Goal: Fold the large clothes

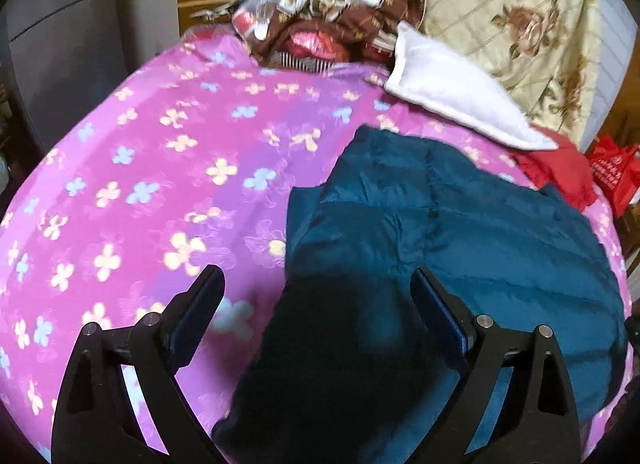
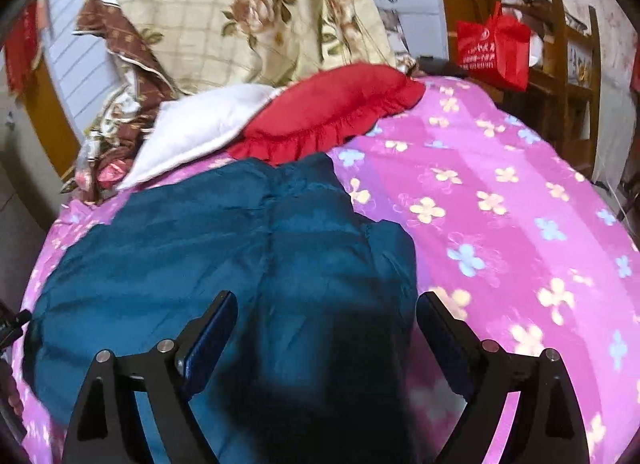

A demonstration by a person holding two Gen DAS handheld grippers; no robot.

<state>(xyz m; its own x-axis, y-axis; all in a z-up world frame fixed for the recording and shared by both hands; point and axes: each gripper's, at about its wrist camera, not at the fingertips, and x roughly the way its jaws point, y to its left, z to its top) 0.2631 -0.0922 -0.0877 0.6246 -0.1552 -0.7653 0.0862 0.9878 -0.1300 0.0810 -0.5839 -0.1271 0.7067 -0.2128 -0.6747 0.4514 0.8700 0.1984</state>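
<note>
A large teal padded jacket lies spread on a pink flowered bedspread. My left gripper is open and empty, hovering over the jacket's left edge, where a darker part of the garment lies under the jaws. In the right wrist view the same jacket fills the left and middle. My right gripper is open and empty over the jacket's right edge, with the bedspread to its right.
A white pillow and a red ruffled cushion lie at the head of the bed by a floral quilt. A red bag hangs near wooden furniture at the right. A grey cabinet stands left.
</note>
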